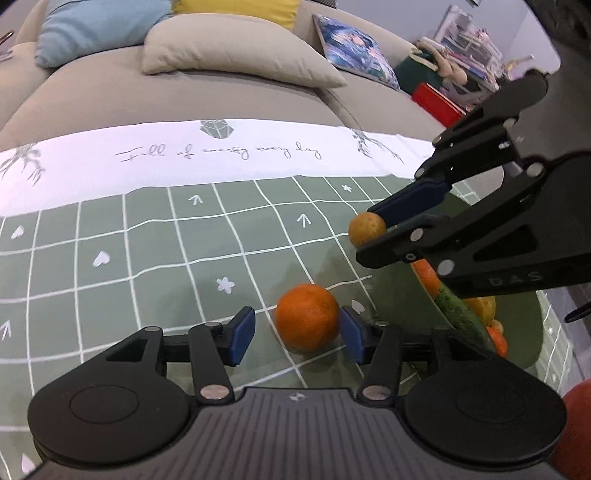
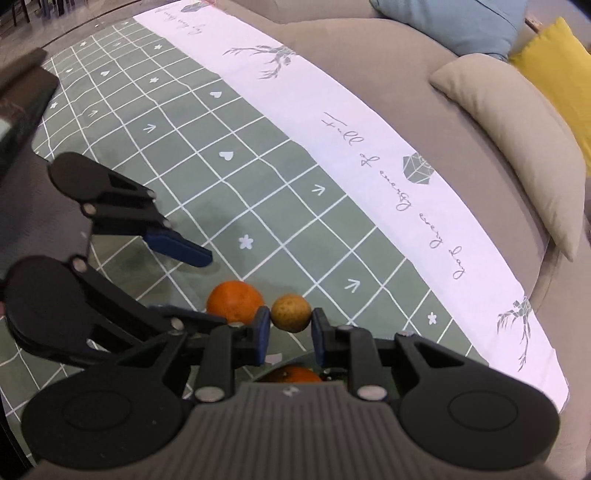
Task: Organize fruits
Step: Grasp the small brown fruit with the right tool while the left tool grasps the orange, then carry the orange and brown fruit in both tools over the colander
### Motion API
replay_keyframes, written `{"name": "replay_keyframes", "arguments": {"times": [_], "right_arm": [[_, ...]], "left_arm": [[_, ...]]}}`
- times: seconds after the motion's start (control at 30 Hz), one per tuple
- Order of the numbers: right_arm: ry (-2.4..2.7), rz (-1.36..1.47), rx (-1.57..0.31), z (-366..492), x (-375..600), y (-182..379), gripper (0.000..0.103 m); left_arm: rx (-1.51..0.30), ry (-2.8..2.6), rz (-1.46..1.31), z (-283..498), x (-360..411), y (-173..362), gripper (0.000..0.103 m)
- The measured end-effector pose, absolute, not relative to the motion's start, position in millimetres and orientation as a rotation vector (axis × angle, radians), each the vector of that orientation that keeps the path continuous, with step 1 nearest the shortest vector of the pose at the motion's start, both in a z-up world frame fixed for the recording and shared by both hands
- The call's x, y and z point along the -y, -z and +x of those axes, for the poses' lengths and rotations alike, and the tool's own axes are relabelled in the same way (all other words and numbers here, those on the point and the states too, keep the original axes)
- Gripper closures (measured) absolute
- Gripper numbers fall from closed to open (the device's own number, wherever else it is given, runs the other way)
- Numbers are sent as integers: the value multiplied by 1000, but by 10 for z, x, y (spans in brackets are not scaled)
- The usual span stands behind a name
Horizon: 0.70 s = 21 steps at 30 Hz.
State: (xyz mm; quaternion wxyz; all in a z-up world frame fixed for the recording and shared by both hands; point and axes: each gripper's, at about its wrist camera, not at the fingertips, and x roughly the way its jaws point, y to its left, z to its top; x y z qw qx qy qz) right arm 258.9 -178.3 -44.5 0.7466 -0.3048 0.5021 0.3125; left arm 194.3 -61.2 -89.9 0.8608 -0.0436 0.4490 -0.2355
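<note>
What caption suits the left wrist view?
Open left gripper flanks an orange on the checked tablecloth; right gripper holds a small yellowish fruit.

Looked like a home living room. Marked so by a broad beige sofa (image 1: 184,92) strewn with cushions: a blue one (image 1: 92,29), a yellow one (image 2: 561,70), a beige one (image 1: 229,51) and a printed one (image 1: 354,48). Fronted by a desk under a green checked cloth (image 1: 147,258) lettered "Full of energy every day". Backed by cluttered shelves (image 1: 472,48).

Green grid tablecloth (image 1: 147,251), beige sofa (image 1: 184,99), 4 cushions, a red box (image 1: 436,98).
</note>
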Motion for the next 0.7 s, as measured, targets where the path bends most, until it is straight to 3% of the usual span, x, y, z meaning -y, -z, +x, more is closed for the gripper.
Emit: {"name": "replay_keyframes", "arguments": {"times": [0.33, 0.43, 0.7], "right_arm": [[-680, -622, -1090, 2560, 1857, 458, 84], [-681, -611, -1087, 2542, 1869, 451, 84], [-687, -559, -1063, 2433, 1894, 371, 84]], "left_arm": [[-964, 470, 35, 1979, 878, 1036, 41], [-968, 457, 45, 1987, 903, 1058, 50], [-958, 433, 11, 1879, 808, 949, 53]]}}
